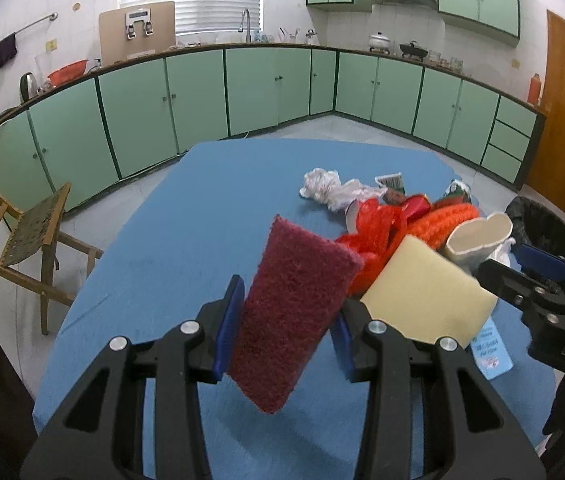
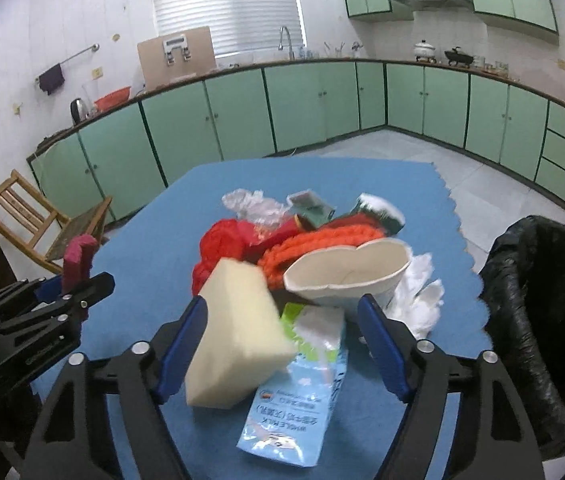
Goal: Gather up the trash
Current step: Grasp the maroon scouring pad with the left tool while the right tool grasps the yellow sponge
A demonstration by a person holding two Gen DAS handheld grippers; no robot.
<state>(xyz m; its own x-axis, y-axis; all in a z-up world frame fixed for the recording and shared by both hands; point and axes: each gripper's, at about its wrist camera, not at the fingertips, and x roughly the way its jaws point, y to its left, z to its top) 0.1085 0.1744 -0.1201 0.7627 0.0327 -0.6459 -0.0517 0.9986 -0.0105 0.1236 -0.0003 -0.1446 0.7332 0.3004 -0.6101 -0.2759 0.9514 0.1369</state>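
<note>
Above the blue table (image 1: 154, 240), left claw (image 1: 282, 332) clamps the maroon scouring pad (image 1: 294, 312) for binning; right claw (image 2: 282, 344) gapes over the yellow sponge (image 2: 238, 332), ready to grab

Landmark: paper cup (image 2: 346, 276) on table (image 2: 154, 280). Sponge (image 2: 238, 336) left of cup, milk pouch (image 2: 302, 384) before it, partly under sponge. Knit rope (image 2: 314, 246) behind cup, crumpled tissue (image 2: 418, 300) right. Bin (image 2: 542, 320) further right, off table edge. Chair (image 2: 38, 220) far left.
</note>
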